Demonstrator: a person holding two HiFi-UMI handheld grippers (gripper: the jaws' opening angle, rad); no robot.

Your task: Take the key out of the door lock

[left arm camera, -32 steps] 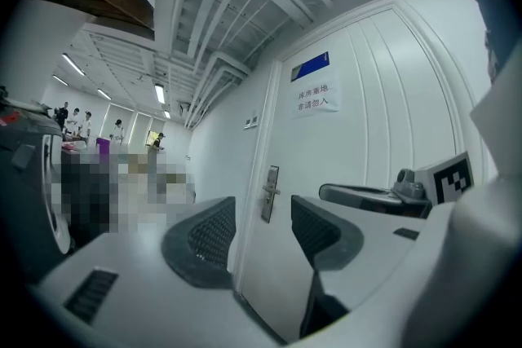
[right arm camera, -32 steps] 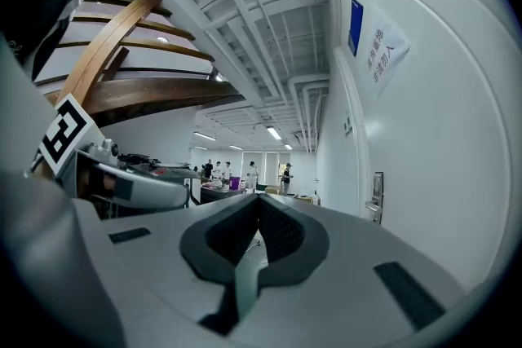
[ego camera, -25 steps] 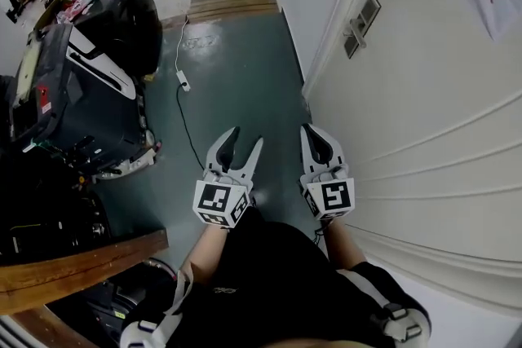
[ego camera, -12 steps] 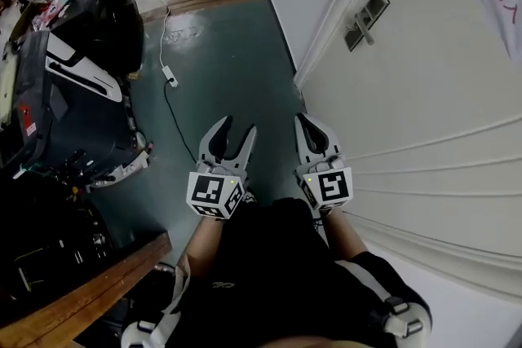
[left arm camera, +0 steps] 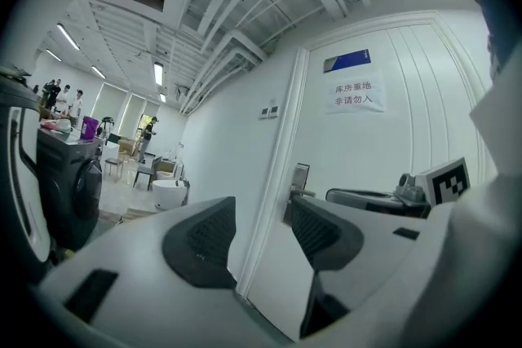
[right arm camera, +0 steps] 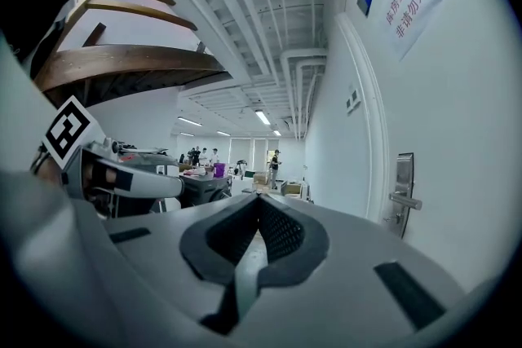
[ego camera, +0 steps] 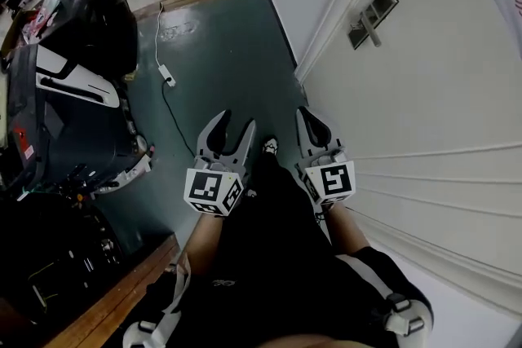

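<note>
Tongs status: left tongs (ego camera: 234, 129) have the 2 jaws well apart with nothing between them. The right tongs (ego camera: 311, 126) are closed pad to pad and hold nothing. Both hang low in front of my body, well apart from the lock.

The lock plate (ego camera: 372, 15) sits on the door (ego camera: 440, 102), ahead and to my right, near the door frame (ego camera: 338, 20). A lever handle (ego camera: 373, 32) sticks out of it. The key is too small to make out in any view; my guess is it sits in the plate under the lever.

Handling guess: the key is small, light, stiff metal and smooth, so it's slippery in the pads. I'd grip the flat bow across its 2 faces, not the shank, and pull straight out along the keyway, since side load could jam or bend it. The right tongs are nearer but need opening first.

Room, left to right:
- A black machine (ego camera: 73, 118), then a power strip (ego camera: 167, 77) and its cable (ego camera: 175, 114) on the floor (ego camera: 236, 45).
- A wooden rail (ego camera: 122, 293) near my left elbow.
- An open lane along the door.
- The lever likely overhangs the key spot, so I'd come in square or from below, off the lever and the frame edge.
</note>
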